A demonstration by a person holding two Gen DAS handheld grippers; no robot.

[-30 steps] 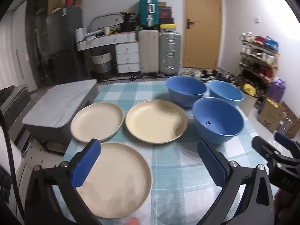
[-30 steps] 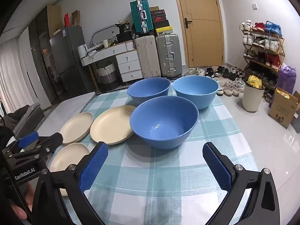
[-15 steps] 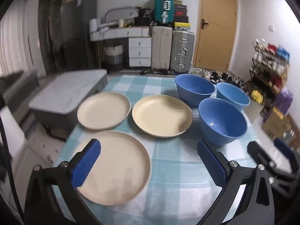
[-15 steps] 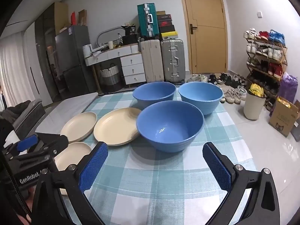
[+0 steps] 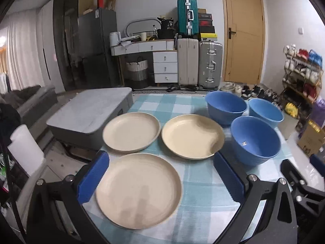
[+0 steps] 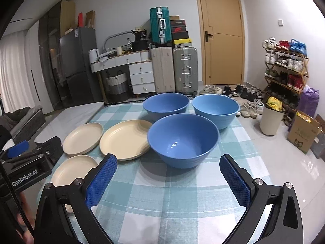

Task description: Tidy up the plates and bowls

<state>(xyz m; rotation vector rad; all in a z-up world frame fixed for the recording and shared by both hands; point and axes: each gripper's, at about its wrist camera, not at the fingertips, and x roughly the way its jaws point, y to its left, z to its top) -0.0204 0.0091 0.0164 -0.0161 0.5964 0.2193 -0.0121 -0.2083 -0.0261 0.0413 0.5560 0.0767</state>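
Three cream plates lie on the checked tablecloth: a near plate (image 5: 139, 190), a far left plate (image 5: 131, 131) and a middle plate (image 5: 193, 136). Three blue bowls stand to their right: a near bowl (image 5: 256, 140), a back left bowl (image 5: 226, 106) and a back right bowl (image 5: 266, 111). My left gripper (image 5: 160, 180) is open and empty, hovering over the near plate. My right gripper (image 6: 167, 180) is open and empty, just in front of the near bowl (image 6: 182, 139). The plates also show at the left of the right wrist view (image 6: 124, 139).
A grey low table (image 5: 89, 116) stands left of the dining table. Suitcases (image 5: 209, 65), a white dresser (image 5: 164, 67) and a door (image 5: 243, 34) are at the back. A shoe rack (image 6: 284, 71), a white bin (image 6: 271, 120) and a cardboard box (image 6: 302, 134) are on the right.
The left gripper has drawn back and risen a little, so the plates sit further off. The right gripper has also backed away slightly from the near bowl. Both stay open.
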